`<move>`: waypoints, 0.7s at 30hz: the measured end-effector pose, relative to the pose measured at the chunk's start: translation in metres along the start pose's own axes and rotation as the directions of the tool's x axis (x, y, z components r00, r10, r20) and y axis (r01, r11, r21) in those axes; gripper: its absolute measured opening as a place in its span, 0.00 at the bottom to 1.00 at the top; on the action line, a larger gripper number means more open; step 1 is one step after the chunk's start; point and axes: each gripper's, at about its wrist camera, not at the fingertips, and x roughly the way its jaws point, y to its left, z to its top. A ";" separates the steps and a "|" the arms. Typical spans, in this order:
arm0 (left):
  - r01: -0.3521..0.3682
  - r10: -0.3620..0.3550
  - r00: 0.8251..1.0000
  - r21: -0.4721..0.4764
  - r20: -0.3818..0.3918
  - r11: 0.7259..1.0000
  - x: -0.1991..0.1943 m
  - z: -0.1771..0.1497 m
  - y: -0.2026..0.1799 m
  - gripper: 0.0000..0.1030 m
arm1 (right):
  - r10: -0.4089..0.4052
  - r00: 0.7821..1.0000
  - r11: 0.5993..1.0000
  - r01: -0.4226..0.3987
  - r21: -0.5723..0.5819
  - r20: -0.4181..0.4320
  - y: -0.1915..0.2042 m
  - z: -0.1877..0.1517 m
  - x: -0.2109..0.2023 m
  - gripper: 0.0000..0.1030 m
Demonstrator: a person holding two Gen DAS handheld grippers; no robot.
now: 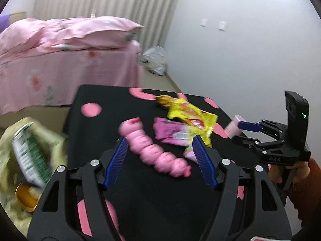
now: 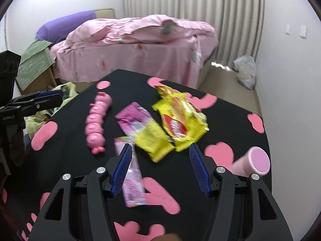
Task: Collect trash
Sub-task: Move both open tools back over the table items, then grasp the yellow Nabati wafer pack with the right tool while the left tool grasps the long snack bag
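On the black table with pink shapes (image 2: 230, 120) lie a yellow snack wrapper (image 2: 180, 118), a purple-and-yellow wrapper (image 2: 144, 124), a thin pink wrapper (image 2: 133, 176) and a pink caterpillar toy (image 2: 96, 120). My right gripper (image 2: 160, 148) is open and empty, just above the near ends of the wrappers. My left gripper (image 1: 160, 142) is open and empty over the pink toy (image 1: 154, 148), with the wrappers (image 1: 188, 116) beyond it. A trash bag (image 1: 12, 156) at the table's left holds a green can (image 1: 30, 156) and an orange lid (image 1: 26, 198).
A pink cup (image 2: 252, 160) lies on its side at the table's right edge. A bed with pink bedding (image 2: 140, 44) stands behind the table. A grey plastic bag (image 2: 245, 72) sits on the floor by the wall.
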 end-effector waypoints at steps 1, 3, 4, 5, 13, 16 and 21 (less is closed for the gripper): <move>0.023 -0.023 1.000 0.026 -0.005 0.999 0.010 0.006 -0.006 0.62 | -0.011 1.000 1.000 0.011 0.005 0.004 -0.003 -0.001 0.000 0.54; 0.054 -0.053 0.998 0.068 -0.022 0.996 0.031 0.021 -0.015 0.62 | -0.036 0.999 0.999 0.036 0.016 0.023 -0.012 -0.004 -0.001 0.54; 0.064 -0.062 0.998 0.085 -0.029 0.994 0.042 0.029 -0.021 0.62 | -0.043 0.999 0.999 0.043 0.023 0.033 -0.015 -0.006 -0.002 0.54; 0.083 -0.079 0.996 0.095 -0.050 0.992 0.059 0.039 -0.025 0.62 | -0.048 0.998 0.998 0.046 0.030 0.040 -0.018 -0.007 -0.003 0.54; 0.093 -0.063 0.965 0.108 -0.256 0.990 0.169 0.076 -0.037 0.67 | -0.114 0.991 0.991 0.110 0.071 0.064 -0.047 -0.028 -0.017 0.54; 0.075 -0.056 0.956 0.057 -0.287 0.996 0.191 0.081 -0.029 0.67 | -0.107 0.992 0.992 0.101 0.078 0.070 -0.054 -0.028 -0.019 0.54; 0.096 -0.084 0.962 0.033 -0.261 0.995 0.186 0.097 -0.010 0.67 | -0.047 0.997 0.998 0.045 0.034 0.059 -0.047 -0.003 0.004 0.54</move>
